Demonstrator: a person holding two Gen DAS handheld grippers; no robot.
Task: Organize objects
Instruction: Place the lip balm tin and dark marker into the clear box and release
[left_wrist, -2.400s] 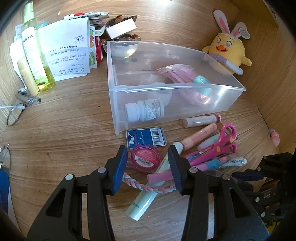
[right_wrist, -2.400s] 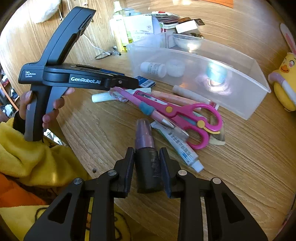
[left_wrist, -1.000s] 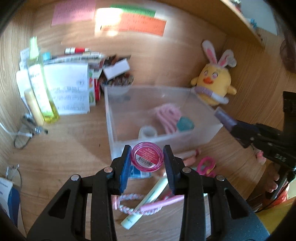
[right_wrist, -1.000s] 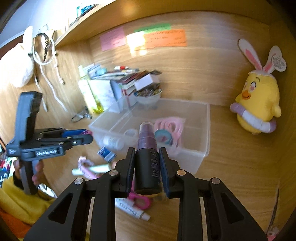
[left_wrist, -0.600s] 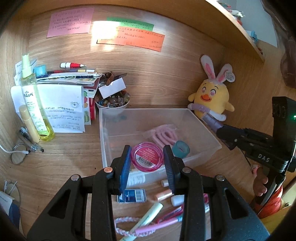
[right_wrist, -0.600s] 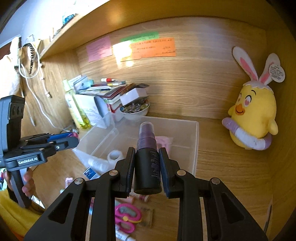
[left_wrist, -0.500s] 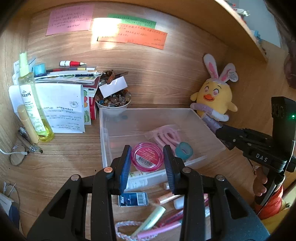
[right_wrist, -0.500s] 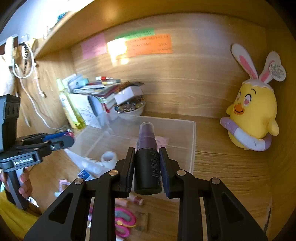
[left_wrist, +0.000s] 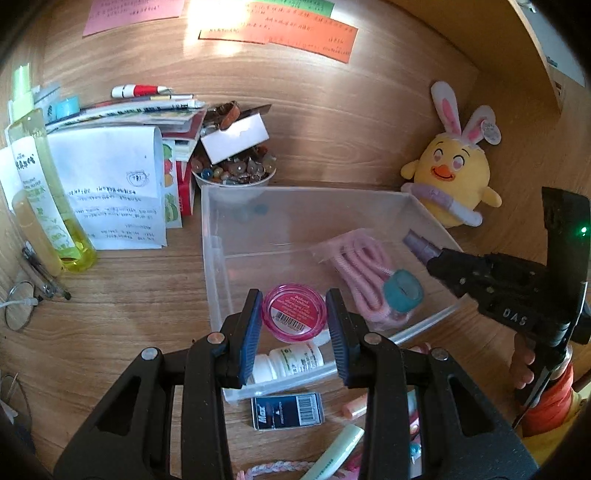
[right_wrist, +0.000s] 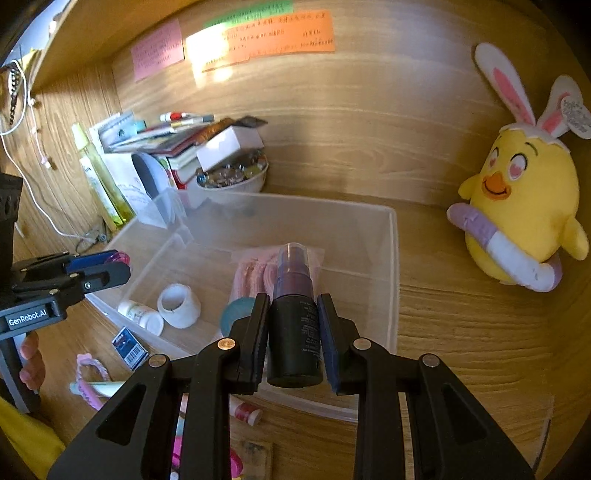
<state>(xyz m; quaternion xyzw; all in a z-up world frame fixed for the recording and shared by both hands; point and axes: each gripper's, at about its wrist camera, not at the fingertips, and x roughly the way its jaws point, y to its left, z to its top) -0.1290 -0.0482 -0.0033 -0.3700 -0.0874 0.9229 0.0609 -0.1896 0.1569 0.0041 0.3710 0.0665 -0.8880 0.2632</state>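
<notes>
Left gripper (left_wrist: 294, 314) clamps pink round jar (left_wrist: 294, 312) by its rim above clear bin (left_wrist: 216, 258)'s 6 o'clock wall; right gripper (right_wrist: 293, 334) pinches dark spray bottle (right_wrist: 294, 325) mid-body, over bin; both likely light, rigid, slick plastic; grip sides squarely.

Your left tongs (left_wrist: 294, 326): black plastic arms, blue pads, silver screws, white "GenRobot.AI" lettering on the side. Your right tongs (right_wrist: 293, 334): same black build with blue pads, "DAS" marked on the body, green light lit. You wear yellow sleeves with orange.
</notes>
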